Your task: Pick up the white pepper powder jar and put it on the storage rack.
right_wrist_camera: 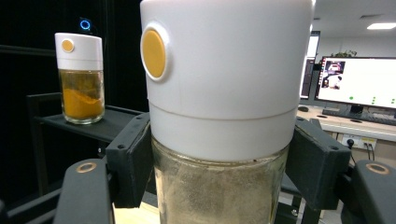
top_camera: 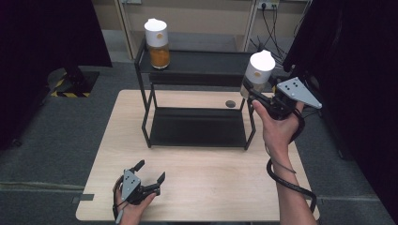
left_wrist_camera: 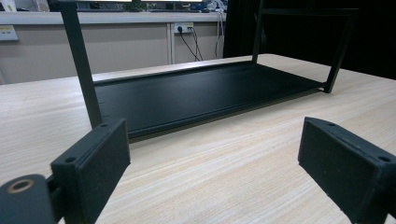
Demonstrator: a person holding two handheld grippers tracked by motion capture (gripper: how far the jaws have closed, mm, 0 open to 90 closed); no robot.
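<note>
Right hand-held gripper (top_camera: 253, 96) grips a jar (right_wrist_camera: 219, 140) beside the rack's (top_camera: 197, 65) top shelf, likely shelving it; left hand-held gripper (top_camera: 150, 172) rests wide.

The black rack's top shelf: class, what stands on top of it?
One white-capped jar of orange powder stands at the top shelf's left end. The shelf's right end is hidden behind the jar held by the right gripper.
</note>
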